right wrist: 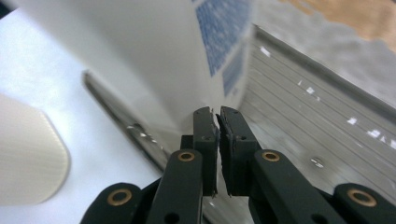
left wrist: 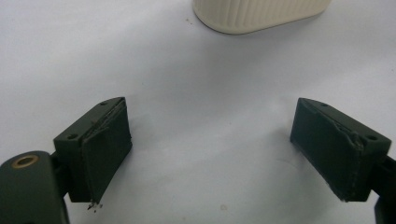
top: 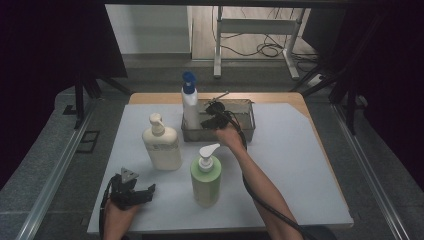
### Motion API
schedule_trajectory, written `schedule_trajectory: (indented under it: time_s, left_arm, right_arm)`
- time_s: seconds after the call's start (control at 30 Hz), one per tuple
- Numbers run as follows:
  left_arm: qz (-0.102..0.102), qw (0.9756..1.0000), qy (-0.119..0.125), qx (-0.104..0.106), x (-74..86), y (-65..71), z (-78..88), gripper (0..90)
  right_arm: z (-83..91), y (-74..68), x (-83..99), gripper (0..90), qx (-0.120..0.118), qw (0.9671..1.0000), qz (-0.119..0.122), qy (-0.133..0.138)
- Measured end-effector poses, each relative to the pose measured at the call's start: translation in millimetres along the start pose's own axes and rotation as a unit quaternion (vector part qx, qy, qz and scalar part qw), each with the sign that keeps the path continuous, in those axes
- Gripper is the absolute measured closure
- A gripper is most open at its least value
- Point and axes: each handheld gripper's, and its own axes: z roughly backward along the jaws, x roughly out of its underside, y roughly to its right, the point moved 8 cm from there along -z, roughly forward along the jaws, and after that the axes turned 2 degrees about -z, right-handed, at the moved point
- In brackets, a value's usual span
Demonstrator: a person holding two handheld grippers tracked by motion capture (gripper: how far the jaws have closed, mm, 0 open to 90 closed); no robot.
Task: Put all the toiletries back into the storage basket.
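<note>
White sheeting [top: 300, 165] covered the table, and beyond its far edge a grey floor with loose cables and the legs of a metal frame [top: 255, 37] showed between dark curtains. Counted from left to right, three pump bottles stood on the surface and one wire basket. At the near left corner, the left gripper [top: 147, 191] lay low on the sheet in the person's left hand [top: 117, 215], its jaws spread wide with nothing between them; the left gripper view showed both pads [left wrist: 105, 149] well apart over bare white sheet, with the ribbed base of the cream bottle [left wrist: 257, 14] ahead of them. That cream bottle [top: 161, 144] stood upright toward the left of the table. Near the middle front stood one green bottle [top: 205, 176] with a white pump, well apart from the left gripper. Behind it, one white bottle with a blue cap [top: 189, 102] stood upright at the left end of the basket [top: 245, 125], though whether inside it or just against it could not be told. The right gripper [top: 212, 117], held in the person's right hand [top: 229, 134], reached into the basket just beside that white bottle. In the right gripper view its jaws were pressed almost together, pinching nothing that could be made out, with the white bottle's blue-printed label [right wrist: 224, 37] close ahead and the basket's wire mesh [right wrist: 308, 121] to the right.
</note>
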Motion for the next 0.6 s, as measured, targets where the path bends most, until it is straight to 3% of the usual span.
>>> schedule_trajectory:
  time_s: [0.07,0.17,0.3,0.6]
  left_arm:
    - [0.0,1.0,0.0,0.0,0.0,0.0,0.0,11.9]
    - [0.0,1.0,0.0,0.0,0.0,0.0,0.0,11.9]
    - [0.0,1.0,0.0,0.0,0.0,0.0,0.0,11.9]
    - [0.0,1.0,0.0,0.0,0.0,0.0,0.0,11.9]
  right_arm:
    - [-1.6,-7.7,-1.7,85.3,-0.001,1.0,0.01,-0.002]
    - [-2.4,-10.4,-3.1,85.5,0.02,0.9992,0.033,-0.006]
    - [-1.6,-8.9,-2.6,85.0,0.001,0.9999,0.011,-0.001]
    - [-1.7,-9.5,-2.4,84.0,0.008,0.9998,0.017,0.005]
